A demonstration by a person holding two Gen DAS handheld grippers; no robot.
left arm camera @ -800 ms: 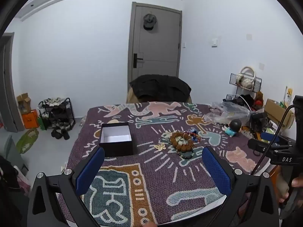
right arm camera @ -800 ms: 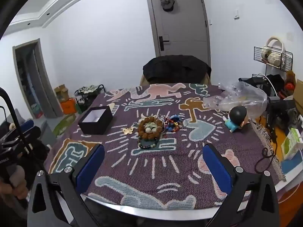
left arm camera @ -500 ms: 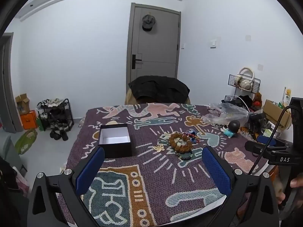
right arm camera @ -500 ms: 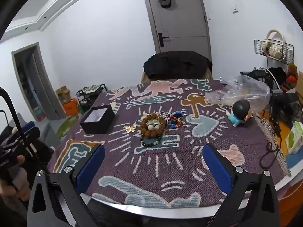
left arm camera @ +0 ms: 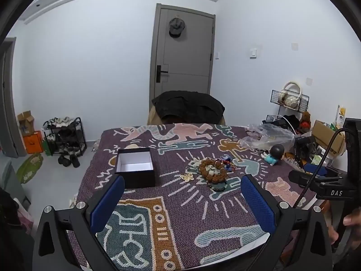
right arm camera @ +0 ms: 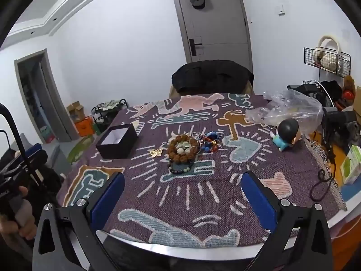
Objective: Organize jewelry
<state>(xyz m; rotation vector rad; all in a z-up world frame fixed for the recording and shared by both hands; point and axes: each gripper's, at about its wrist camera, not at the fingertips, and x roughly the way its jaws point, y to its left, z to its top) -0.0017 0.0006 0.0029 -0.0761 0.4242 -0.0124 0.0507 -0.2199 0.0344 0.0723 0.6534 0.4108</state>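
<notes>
A pile of jewelry lies mid-table: a brown bead bracelet (left arm camera: 212, 169) (right arm camera: 183, 149), a dark bead bracelet (left arm camera: 218, 187) (right arm camera: 180, 169), a gold butterfly piece (left arm camera: 186, 177) (right arm camera: 156, 152) and coloured beads (left arm camera: 225, 161) (right arm camera: 209, 141). An open black box with a white inside (left arm camera: 135, 166) (right arm camera: 117, 140) stands left of them. My left gripper (left arm camera: 182, 199) is open and empty above the near table edge. My right gripper (right arm camera: 182, 197) is open and empty, also short of the pile.
A patterned purple cloth (right arm camera: 225, 180) covers the table. A small figurine (left arm camera: 273, 154) (right arm camera: 286, 135) and a clear plastic bag (right arm camera: 286, 110) sit at the right. A chair with a black jacket (right arm camera: 212, 78) stands at the far side. Cables and boxes (right arm camera: 348, 167) crowd the right edge.
Both grippers have lifted and tilted up slightly, so the table sits lower in each view. Nothing on the table has moved.
</notes>
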